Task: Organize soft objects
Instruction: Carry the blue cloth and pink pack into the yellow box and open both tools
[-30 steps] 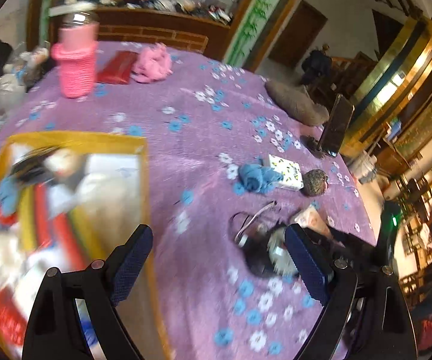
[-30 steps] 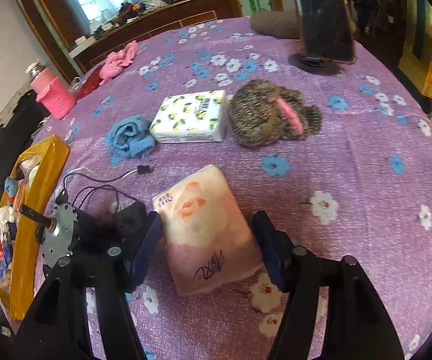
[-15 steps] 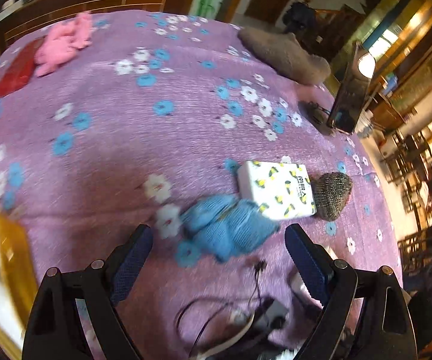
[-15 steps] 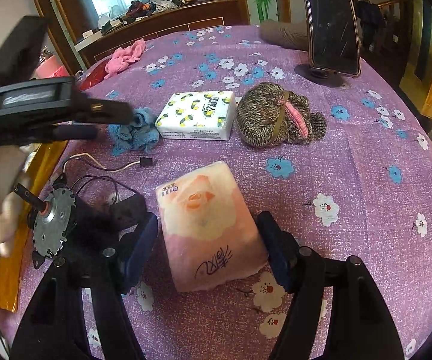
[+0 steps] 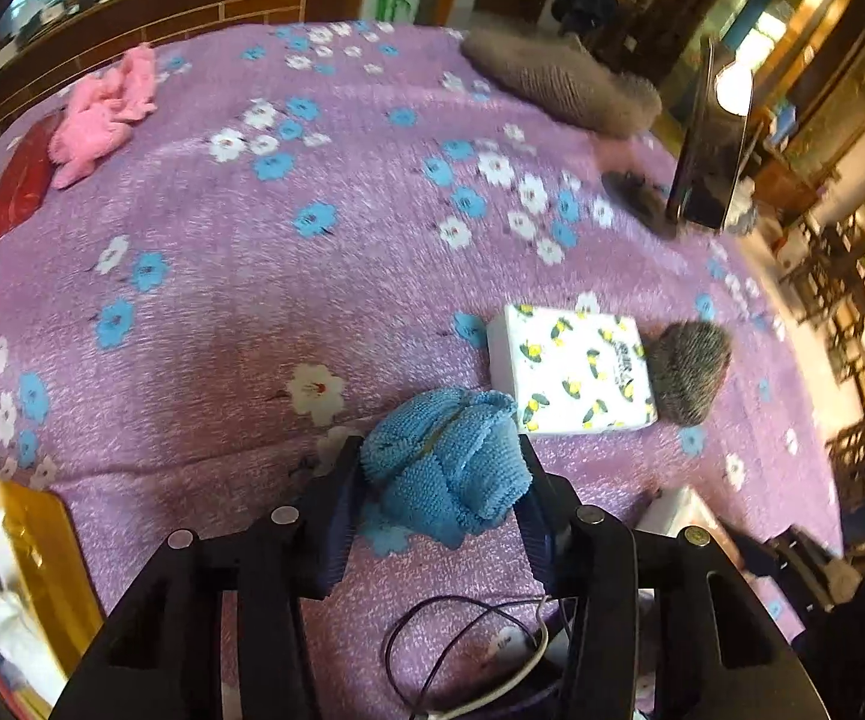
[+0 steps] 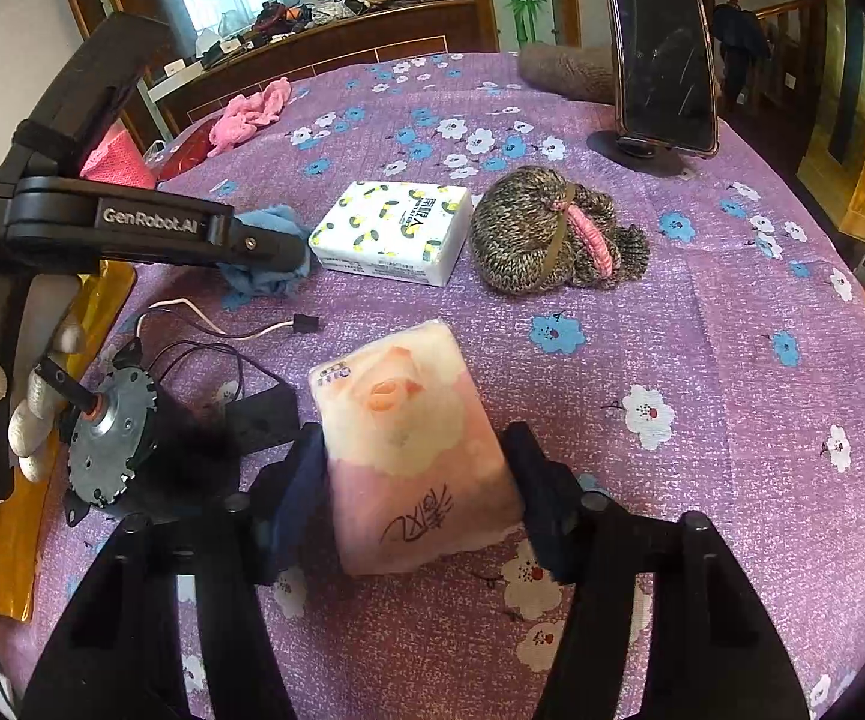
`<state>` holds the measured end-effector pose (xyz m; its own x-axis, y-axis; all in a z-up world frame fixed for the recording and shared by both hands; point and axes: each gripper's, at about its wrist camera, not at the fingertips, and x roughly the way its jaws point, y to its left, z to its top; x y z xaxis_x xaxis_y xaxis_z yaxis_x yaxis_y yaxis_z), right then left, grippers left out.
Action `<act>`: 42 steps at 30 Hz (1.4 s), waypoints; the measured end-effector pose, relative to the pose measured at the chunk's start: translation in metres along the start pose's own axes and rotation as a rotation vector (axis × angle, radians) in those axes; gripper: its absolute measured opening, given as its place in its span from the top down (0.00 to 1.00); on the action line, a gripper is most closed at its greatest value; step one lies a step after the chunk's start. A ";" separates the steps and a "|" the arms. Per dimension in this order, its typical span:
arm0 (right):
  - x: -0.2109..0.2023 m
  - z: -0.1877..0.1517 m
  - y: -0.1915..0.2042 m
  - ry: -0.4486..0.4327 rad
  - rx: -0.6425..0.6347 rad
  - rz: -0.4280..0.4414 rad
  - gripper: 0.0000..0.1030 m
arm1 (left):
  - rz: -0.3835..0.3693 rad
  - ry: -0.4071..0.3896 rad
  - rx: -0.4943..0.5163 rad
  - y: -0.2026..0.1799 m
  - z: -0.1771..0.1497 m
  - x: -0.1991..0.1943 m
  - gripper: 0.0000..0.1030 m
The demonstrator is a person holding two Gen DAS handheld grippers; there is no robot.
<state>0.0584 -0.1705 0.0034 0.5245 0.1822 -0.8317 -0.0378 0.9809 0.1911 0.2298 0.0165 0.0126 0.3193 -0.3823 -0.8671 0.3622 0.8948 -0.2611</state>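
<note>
On the purple flowered tablecloth [image 5: 324, 276] lies a crumpled blue cloth [image 5: 444, 462]. My left gripper [image 5: 438, 450] straddles it, jaws closing, both pads pressing its sides. The right wrist view shows that gripper [image 6: 282, 246] from the side, over the blue cloth [image 6: 264, 276]. A pink tissue pack [image 6: 408, 420] lies between the pads of my right gripper [image 6: 414, 444]. Its jaws are closing and touch both sides of the pack.
A white tissue pack [image 6: 393, 231] and a knitted hat [image 6: 546, 234] lie just beyond the blue cloth. A motor with wires [image 6: 111, 432] sits left of the pink pack. A yellow tray [image 5: 42, 540] is at the left edge. A phone on a stand [image 6: 663, 54], a pink cloth [image 5: 102, 114] and a brown knit [image 5: 558, 81] lie farther back.
My left gripper swung from over the yellow tray to the blue cloth and its jaws narrowed onto it. The right gripper stayed put and its jaws narrowed on the pink pack.
</note>
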 end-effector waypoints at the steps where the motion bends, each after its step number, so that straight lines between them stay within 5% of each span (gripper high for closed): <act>1: -0.001 0.000 -0.001 -0.004 0.009 0.015 0.46 | -0.014 -0.025 -0.020 0.004 -0.003 -0.008 0.56; 9: -0.013 0.002 -0.004 -0.064 0.031 0.049 0.47 | -0.080 -0.168 -0.115 0.027 -0.060 -0.094 0.56; 14: -0.012 0.001 -0.010 -0.070 0.059 0.039 0.47 | -0.121 -0.269 -0.215 0.059 -0.135 -0.160 0.56; 21: -0.033 0.003 -0.007 -0.141 0.062 0.034 0.47 | -0.041 -0.335 -0.348 0.109 -0.239 -0.221 0.55; 26: -0.064 0.002 0.022 -0.159 0.044 0.107 0.46 | -0.031 -0.334 -0.426 0.129 -0.299 -0.230 0.55; 33: -0.075 0.000 0.114 -0.093 -0.104 0.255 0.46 | -0.085 -0.289 -0.391 0.118 -0.311 -0.216 0.55; 37: -0.054 -0.006 0.171 0.001 -0.159 0.366 0.46 | 0.087 -0.262 -0.324 0.105 -0.307 -0.198 0.52; 42: -0.024 -0.013 0.233 0.101 -0.222 0.424 0.46 | 0.087 -0.297 -0.315 0.107 -0.316 -0.214 0.29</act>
<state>0.0257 0.0541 0.0609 0.3387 0.5635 -0.7535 -0.4161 0.8080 0.4172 -0.0760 0.2670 0.0360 0.5913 -0.3111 -0.7440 0.0529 0.9356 -0.3491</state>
